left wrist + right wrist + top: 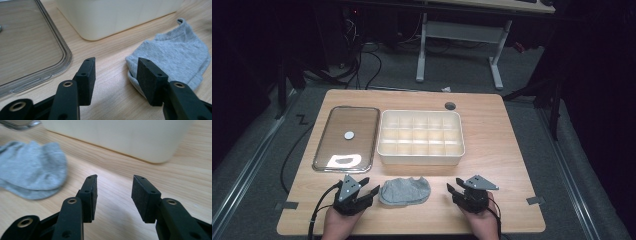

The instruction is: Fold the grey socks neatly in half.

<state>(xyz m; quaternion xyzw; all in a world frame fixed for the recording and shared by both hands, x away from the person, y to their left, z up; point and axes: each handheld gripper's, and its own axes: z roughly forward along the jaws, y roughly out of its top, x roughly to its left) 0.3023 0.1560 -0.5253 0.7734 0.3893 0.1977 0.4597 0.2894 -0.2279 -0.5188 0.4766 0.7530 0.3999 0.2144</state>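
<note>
Fingers on both grippers apart, empty, either side of the sock. Risk: left gripper only nips a loose edge, so fabric slips.

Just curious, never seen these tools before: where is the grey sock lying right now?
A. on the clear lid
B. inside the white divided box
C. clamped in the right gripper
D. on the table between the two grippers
D: the grey sock lies flat on the table, with the left gripper and right gripper open on either side.
</note>
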